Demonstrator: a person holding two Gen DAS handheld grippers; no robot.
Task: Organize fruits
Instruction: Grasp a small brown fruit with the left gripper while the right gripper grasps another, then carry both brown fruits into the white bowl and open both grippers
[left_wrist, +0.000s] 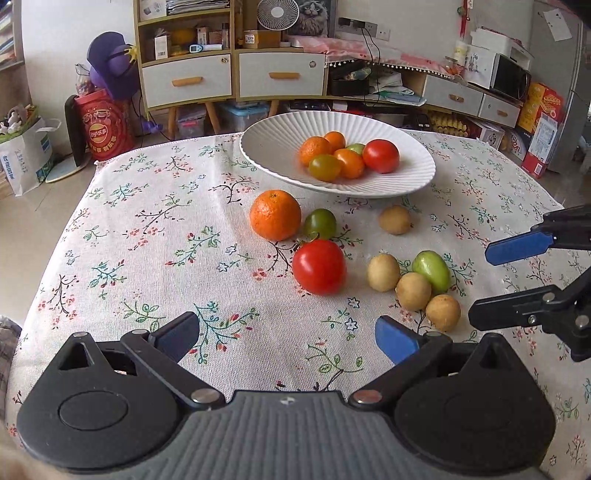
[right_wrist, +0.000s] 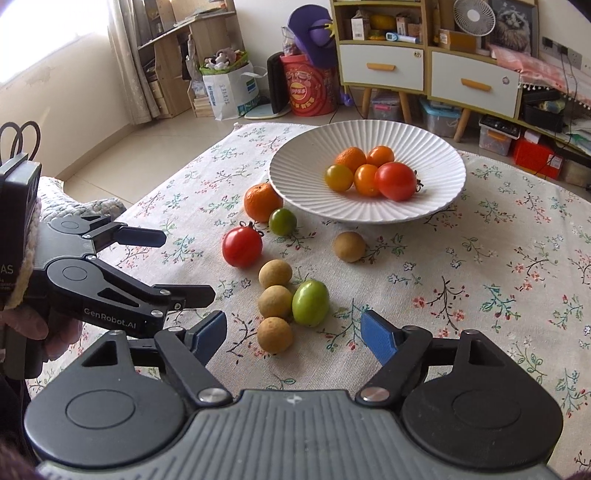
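The left gripper (left_wrist: 288, 339) hangs over the near part of the flowered tablecloth (left_wrist: 147, 240) with its blue-padded jaws spread wide and nothing between them. The right gripper (right_wrist: 291, 332) hovers beside it, jaws also apart and empty, tilted down at the cloth just short of the nearest brown fruit (right_wrist: 275, 334). A person's hand (right_wrist: 55, 332) grips the left tool's handle at the edge of the right wrist view. Taking the white ribbed bowl (left_wrist: 406, 184) as the landmark, everything loose lies on the near side of it. Touching close to its front rim sits a large orange (left_wrist: 275, 215), and just beside that a small dark green tomato (left_wrist: 320, 222). Nearer the grippers than those two rests a big red tomato (left_wrist: 319, 266). A single brown round fruit (left_wrist: 395, 219) lies alone, a little off the bowl's front edge. Farther from the bowl, closest to the right gripper, three more brown fruits (left_wrist: 413, 291) huddle in a row with a light green tomato (left_wrist: 431, 270) pressed against them. Inside the bowl itself are a red tomato (left_wrist: 381, 156), three small oranges (left_wrist: 314, 149), a yellow-green tomato (left_wrist: 325, 167) and a bit of a green one mostly hidden behind the rest.
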